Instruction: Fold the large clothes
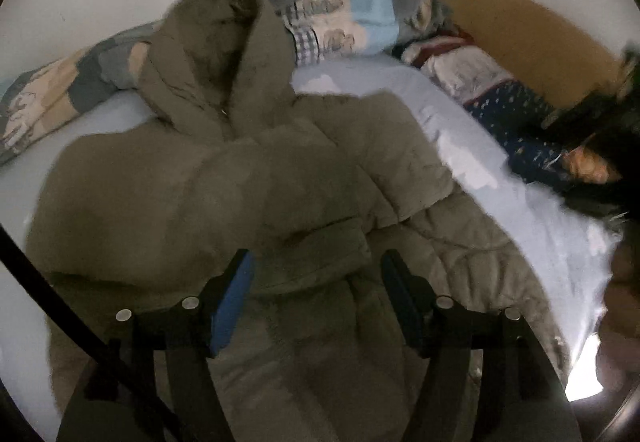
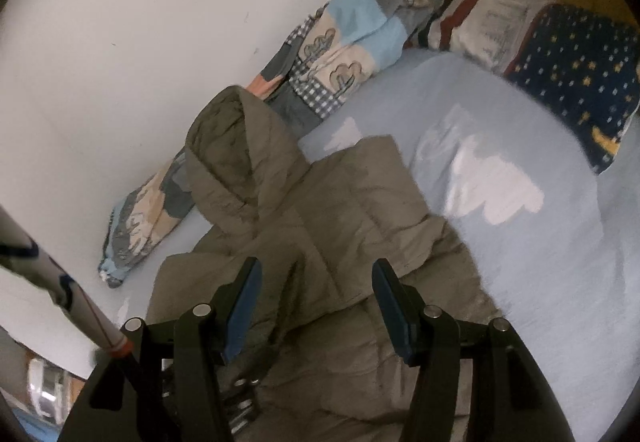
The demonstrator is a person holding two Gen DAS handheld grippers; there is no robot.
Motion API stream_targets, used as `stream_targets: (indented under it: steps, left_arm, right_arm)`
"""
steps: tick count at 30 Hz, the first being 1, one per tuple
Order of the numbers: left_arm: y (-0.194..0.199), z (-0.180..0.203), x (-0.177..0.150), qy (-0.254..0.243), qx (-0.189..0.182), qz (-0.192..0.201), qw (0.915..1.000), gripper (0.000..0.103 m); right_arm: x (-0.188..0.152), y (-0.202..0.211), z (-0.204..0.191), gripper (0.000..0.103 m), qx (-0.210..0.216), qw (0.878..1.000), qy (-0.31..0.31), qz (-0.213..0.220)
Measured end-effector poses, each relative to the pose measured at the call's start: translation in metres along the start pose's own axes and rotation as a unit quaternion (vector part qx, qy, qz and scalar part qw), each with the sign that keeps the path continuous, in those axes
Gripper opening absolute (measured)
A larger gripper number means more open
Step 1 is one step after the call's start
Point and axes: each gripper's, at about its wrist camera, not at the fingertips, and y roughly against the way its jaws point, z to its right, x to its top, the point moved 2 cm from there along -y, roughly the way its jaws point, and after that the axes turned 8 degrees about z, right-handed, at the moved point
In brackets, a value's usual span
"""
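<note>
Left wrist view: the left gripper (image 1: 316, 274) gapes empty above the jacket (image 1: 168, 194), whose hood (image 1: 224, 54) lies straight ahead.

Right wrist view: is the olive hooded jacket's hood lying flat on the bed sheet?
No: the hood stands propped up against the white wall, its opening facing the camera, above the jacket body.

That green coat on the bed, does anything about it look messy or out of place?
Somewhat. The olive hooded coat lies rumpled on the light blue sheet, its hood propped against the patchwork blanket bunched along the wall. Nothing looks torn or spilled.
</note>
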Motion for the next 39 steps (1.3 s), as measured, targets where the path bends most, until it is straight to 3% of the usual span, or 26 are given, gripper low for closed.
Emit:
stream_targets:
  steps: [5, 6, 10, 14, 15, 18, 19, 20, 22, 26, 31, 34, 39]
  left_arm:
    - [0.059, -0.074, 0.004, 0.064, 0.081, 0.036, 0.994, 0.074]
    - [0.07, -0.099, 0.0, 0.084, 0.114, 0.044, 0.989, 0.076]
    - [0.078, -0.172, -0.018, 0.145, 0.176, 0.074, 0.9708, 0.077]
    - [0.058, -0.228, -0.022, 0.206, 0.198, 0.069, 0.9559, 0.077]
    - [0.056, -0.242, -0.022, 0.23, 0.203, 0.073, 0.949, 0.077]
    - [0.054, -0.264, -0.022, 0.264, 0.199, 0.079, 0.9407, 0.077]
    - [0.054, -0.266, -0.021, 0.264, 0.2, 0.082, 0.94, 0.077]
    - [0.053, -0.267, -0.02, 0.263, 0.2, 0.084, 0.94, 0.077]
    - [0.046, -0.27, -0.018, 0.26, 0.201, 0.08, 0.9411, 0.077]
    - [0.029, -0.262, -0.016, 0.246, 0.2, 0.059, 0.9466, 0.077]
    - [-0.013, -0.229, -0.018, 0.157, 0.219, -0.01, 0.9628, 0.077]
    - [-0.026, -0.219, -0.023, 0.117, 0.244, -0.03, 0.9623, 0.077]
    - [-0.016, -0.224, -0.019, 0.137, 0.245, -0.017, 0.9597, 0.077]
  right_arm:
    - [-0.018, -0.026, 0.001, 0.066, 0.037, 0.997, -0.051, -0.052]
    - [-0.025, -0.033, 0.0, 0.066, 0.042, 0.995, -0.059, -0.066]
    - [-0.051, -0.065, -0.006, 0.066, 0.047, 0.989, -0.075, -0.119]
    - [-0.07, -0.09, -0.009, 0.066, 0.033, 0.987, -0.078, -0.135]
    - [-0.075, -0.095, -0.011, 0.066, 0.034, 0.987, -0.08, -0.136]
    - [-0.086, -0.109, -0.021, 0.065, 0.047, 0.986, -0.073, -0.144]
    - [-0.087, -0.112, -0.024, 0.049, 0.046, 0.986, -0.067, -0.143]
    - [-0.089, -0.114, -0.026, 0.024, 0.043, 0.987, -0.06, -0.14]
    - [-0.088, -0.112, -0.027, 0.022, 0.032, 0.99, -0.045, -0.131]
    - [-0.063, -0.095, -0.033, 0.02, -0.039, 0.996, 0.028, -0.077]
    - [-0.046, -0.089, -0.02, 0.02, -0.138, 0.986, 0.083, -0.049]
    - [-0.05, -0.1, -0.006, 0.022, -0.147, 0.984, 0.068, -0.076]
    - [-0.048, -0.1, 0.008, 0.031, -0.142, 0.985, 0.035, -0.087]
